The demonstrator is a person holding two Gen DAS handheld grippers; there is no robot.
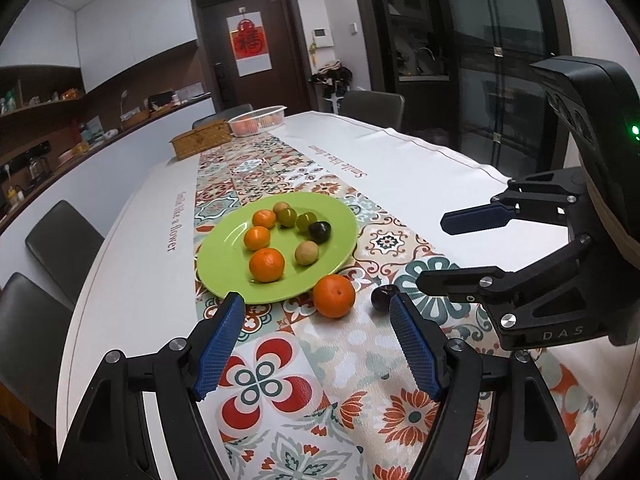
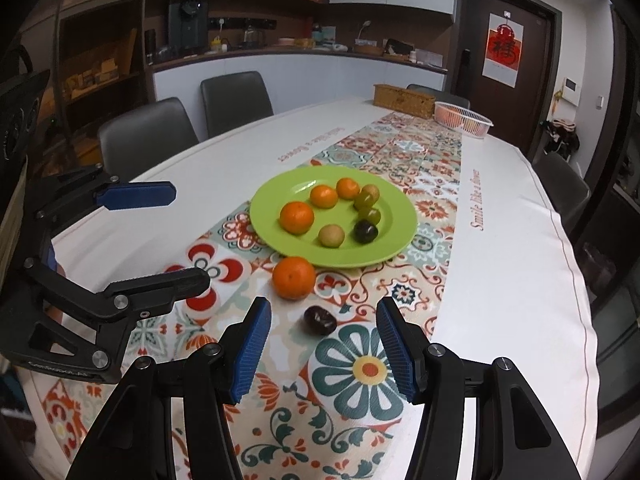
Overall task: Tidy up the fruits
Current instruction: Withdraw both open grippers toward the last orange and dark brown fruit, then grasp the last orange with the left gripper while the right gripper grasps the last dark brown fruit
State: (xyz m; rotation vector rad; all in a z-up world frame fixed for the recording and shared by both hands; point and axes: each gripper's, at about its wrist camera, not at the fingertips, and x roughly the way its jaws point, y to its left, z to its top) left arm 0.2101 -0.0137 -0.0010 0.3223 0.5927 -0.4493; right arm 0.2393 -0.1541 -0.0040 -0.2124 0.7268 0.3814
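Both the left gripper (image 1: 316, 308) and the right gripper (image 2: 322, 314) hang open and empty, with the round orange mandarin (image 1: 334, 295) and small dark plum (image 2: 319, 320) lying just past their tips, near the middle of the frame.

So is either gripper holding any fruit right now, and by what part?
Nothing is held. The left gripper and right gripper are both open and empty; the orange and dark plum lie loose on the tablecloth.

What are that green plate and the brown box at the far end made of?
The green plate looks like glossy plastic or melamine: light glints off its smooth surface. The brown box seems woven, perhaps rattan or bamboo, matte with a fine texture; too far to be sure.
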